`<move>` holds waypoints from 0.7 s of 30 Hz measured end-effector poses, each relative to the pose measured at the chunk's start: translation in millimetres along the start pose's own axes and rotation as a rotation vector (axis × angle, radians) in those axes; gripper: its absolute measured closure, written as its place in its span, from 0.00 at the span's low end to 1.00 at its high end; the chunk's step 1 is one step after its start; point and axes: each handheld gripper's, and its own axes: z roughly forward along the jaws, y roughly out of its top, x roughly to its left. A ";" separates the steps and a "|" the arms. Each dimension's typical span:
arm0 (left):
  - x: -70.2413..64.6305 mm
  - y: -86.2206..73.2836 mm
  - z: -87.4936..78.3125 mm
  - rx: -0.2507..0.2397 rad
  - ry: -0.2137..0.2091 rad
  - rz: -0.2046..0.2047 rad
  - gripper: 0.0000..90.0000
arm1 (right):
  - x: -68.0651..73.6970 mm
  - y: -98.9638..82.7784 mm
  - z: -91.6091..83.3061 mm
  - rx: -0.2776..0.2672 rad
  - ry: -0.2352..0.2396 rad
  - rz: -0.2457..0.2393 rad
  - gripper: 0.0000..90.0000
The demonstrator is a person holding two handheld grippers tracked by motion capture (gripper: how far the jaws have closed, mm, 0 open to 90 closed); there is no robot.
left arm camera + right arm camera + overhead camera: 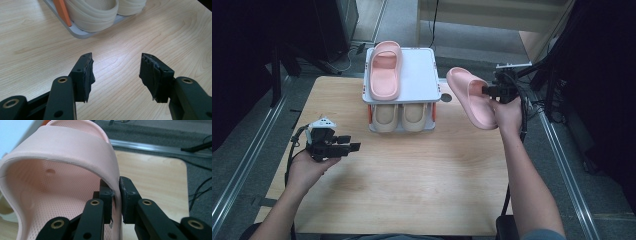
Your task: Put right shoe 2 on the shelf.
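Observation:
A pink slipper point(471, 97) hangs in the air to the right of a small two-level rack point(422, 87); my right gripper point(488, 91) is shut on the side of its strap point(75, 147). Its mate, a second pink slipper point(385, 70), lies on the rack's white top shelf. Two cream slippers point(399, 117) sit on the lower shelf, and their toes point(92, 12) show in the left gripper view. My left gripper point(348, 145) hovers low over the wooden table point(412, 175) at the left, open with nothing between its jaws point(116, 72).
The rack has orange posts point(63, 11) and a grey base tray. A round grey disc point(445, 98) lies on the table beside the rack's right side. Metal rails run along both table sides, with cables on the floor at the right.

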 end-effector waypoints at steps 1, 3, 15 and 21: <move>-0.1 -0.2 -0.2 0.000 -0.001 -0.001 0.49 | 2.5 5.7 -2.0 -0.002 -0.001 -0.004 0.91; -0.2 -0.4 0.1 0.002 -0.002 0.000 0.49 | 8.3 17.3 -6.2 -0.009 -0.005 -0.017 0.91; -0.9 -0.2 1.9 0.005 -0.014 0.010 0.49 | 58.7 67.2 15.9 -0.013 0.026 -0.042 0.90; -1.4 -1.2 2.2 0.016 -0.023 0.023 0.49 | 86.0 83.3 38.1 0.011 0.010 -0.056 0.90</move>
